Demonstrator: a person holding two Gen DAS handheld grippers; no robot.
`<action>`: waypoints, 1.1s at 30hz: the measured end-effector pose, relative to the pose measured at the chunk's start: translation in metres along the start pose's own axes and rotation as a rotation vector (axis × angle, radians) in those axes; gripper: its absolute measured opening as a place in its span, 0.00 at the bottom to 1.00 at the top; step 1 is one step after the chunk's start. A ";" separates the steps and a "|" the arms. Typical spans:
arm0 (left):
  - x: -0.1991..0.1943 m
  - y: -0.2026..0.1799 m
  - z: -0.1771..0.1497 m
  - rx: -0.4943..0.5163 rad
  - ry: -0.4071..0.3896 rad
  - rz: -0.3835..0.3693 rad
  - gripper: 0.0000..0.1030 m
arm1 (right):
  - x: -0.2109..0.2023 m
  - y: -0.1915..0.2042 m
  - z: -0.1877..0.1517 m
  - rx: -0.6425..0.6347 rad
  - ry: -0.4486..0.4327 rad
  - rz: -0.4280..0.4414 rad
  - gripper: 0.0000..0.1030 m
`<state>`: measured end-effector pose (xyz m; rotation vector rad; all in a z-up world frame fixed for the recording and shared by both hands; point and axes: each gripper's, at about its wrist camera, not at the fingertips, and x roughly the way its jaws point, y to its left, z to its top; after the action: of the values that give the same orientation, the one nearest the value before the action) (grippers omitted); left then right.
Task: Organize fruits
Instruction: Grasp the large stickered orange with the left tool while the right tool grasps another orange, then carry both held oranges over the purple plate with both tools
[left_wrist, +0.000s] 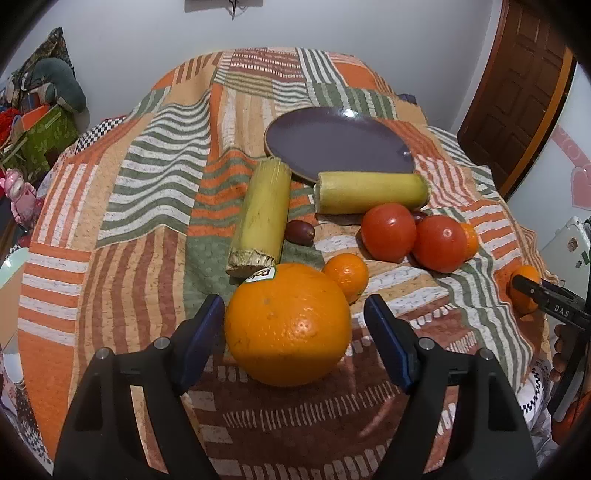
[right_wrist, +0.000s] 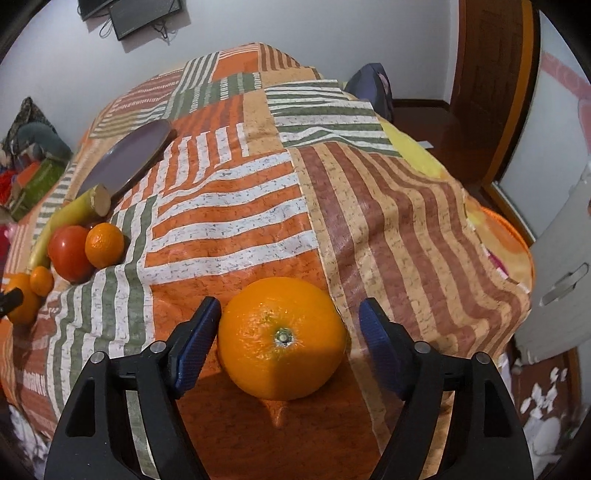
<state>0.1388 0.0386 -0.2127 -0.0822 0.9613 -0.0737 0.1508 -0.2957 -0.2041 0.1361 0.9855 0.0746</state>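
Oranges (left_wrist: 287, 325) between open pads, sugarcane (left_wrist: 258, 218) touching

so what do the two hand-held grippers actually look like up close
Both look alike. The left hand-held gripper has a black plastic frame of two angular arms with triangular cut-outs, round silver pins at the joints, and dark blue ridged pads on the fingers. The right hand-held gripper matches it; seen from the left wrist, its finger carries white lettering. No cables or sleeves show.
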 end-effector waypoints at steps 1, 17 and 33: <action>0.002 0.001 0.000 -0.004 0.007 -0.001 0.75 | 0.003 0.001 -0.001 -0.007 0.009 -0.003 0.72; 0.006 0.012 0.007 -0.059 0.017 -0.045 0.68 | -0.004 0.013 0.013 -0.035 -0.039 0.024 0.62; -0.050 0.006 0.067 -0.030 -0.194 -0.041 0.67 | -0.038 0.071 0.083 -0.166 -0.261 0.096 0.62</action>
<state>0.1654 0.0519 -0.1341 -0.1340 0.7676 -0.0876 0.1988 -0.2372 -0.1173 0.0387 0.7090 0.2204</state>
